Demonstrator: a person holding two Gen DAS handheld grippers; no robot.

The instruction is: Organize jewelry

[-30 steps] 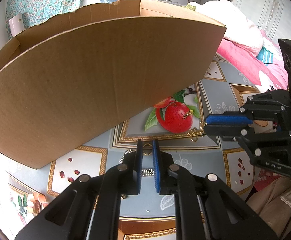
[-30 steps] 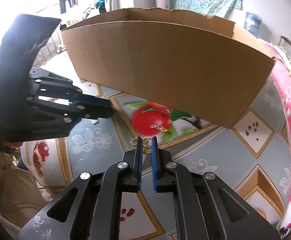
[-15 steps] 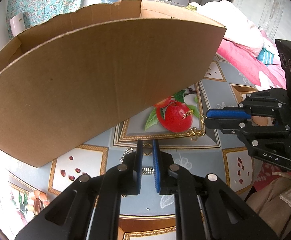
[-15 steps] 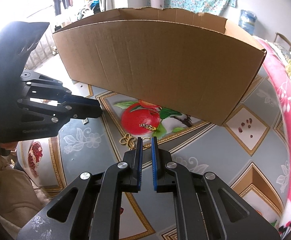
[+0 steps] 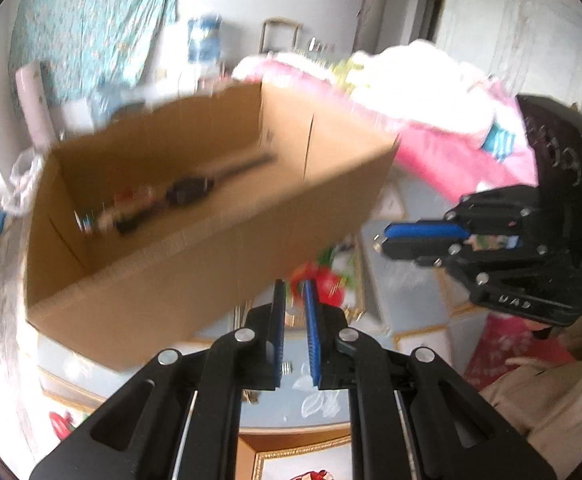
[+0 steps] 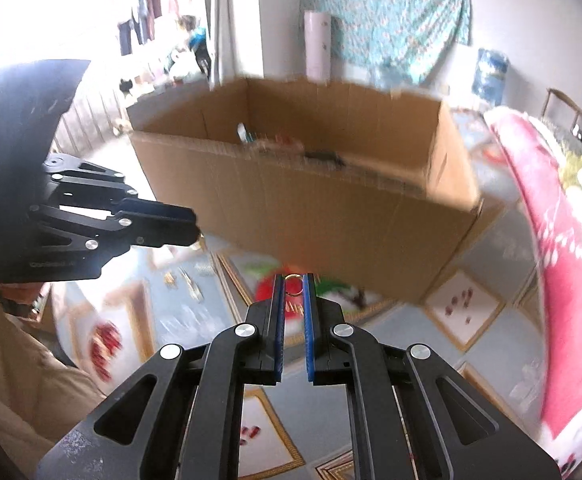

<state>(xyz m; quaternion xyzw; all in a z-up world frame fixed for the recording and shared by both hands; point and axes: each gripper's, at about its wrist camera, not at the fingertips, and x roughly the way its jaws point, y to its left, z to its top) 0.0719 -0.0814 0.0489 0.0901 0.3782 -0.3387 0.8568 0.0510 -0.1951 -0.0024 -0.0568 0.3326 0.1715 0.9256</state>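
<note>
An open cardboard box (image 5: pixel 211 248) (image 6: pixel 331 208) stands ahead of both grippers, and several blurred dark and coloured items lie on its bottom. My right gripper (image 6: pixel 294 280) is shut on a small gold ring (image 6: pixel 294 285), held above the fruit-printed cloth (image 6: pixel 371 344) just before the box's near wall. In the left wrist view it shows at the right (image 5: pixel 381 240). My left gripper (image 5: pixel 292 286) has its jaws nearly together. In the right wrist view a gold glint sits at the tip of the left gripper (image 6: pixel 194 236). What it holds is too blurred to name.
More gold pieces (image 6: pixel 181 280) lie on the cloth at the left, and a small silvery coil (image 5: pixel 287 368) lies below my left fingers. A pink blanket (image 6: pixel 563 260) borders the right side. A person's beige sleeve (image 6: pixel 23 380) is at lower left.
Both grippers have risen, still shut, so the inside of the box has come into view. The right gripper's ring came up off the cloth with it. Both views are now motion-blurred.
</note>
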